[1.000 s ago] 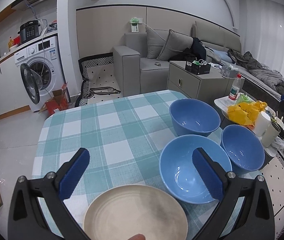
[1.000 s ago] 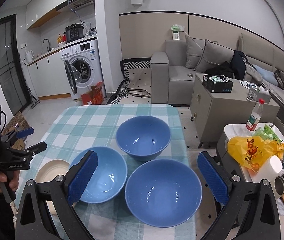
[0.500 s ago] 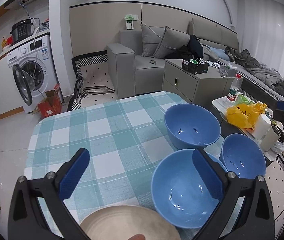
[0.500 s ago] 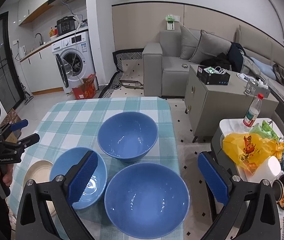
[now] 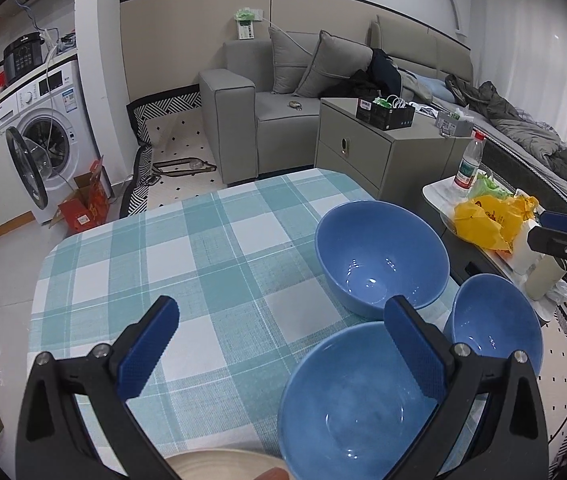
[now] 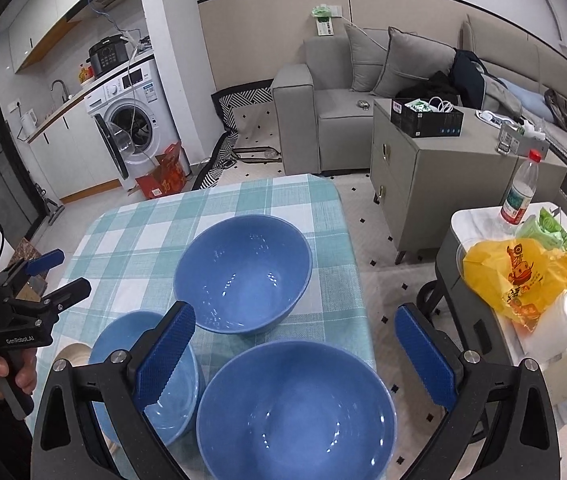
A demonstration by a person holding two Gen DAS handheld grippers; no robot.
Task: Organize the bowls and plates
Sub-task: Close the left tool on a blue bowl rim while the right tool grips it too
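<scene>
Three blue bowls: far bowl (image 6: 243, 276) mid-cloth; near bowl (image 6: 295, 412) and small bowl (image 6: 147, 368) just beside it, cream plate (image 5: 219, 464) beyond. Left gripper (image 5: 279, 352) and right gripper (image 6: 293, 354) gape wide, empty. Risk: near bowl overhangs table edge (image 6: 363, 320); a nudge could tip it.

The cream ceramic plate (image 5: 219, 465) is cut off by the bottom edge of the left wrist view, so only its far rim shows; in the right wrist view it is a sliver beside the near-left blue bowl (image 6: 139, 364), mostly hidden by that bowl and the right tongs' (image 6: 293, 354) frame. The near-left blue bowl's right half is covered by 1 blue pad (image 6: 165, 354). The nearest blue bowl (image 6: 295, 412) loses its near rim to the bottom edge. Labels on the clear plastic bottle with a red cap (image 6: 519, 190), right of that bowl, are too small to read.
</scene>
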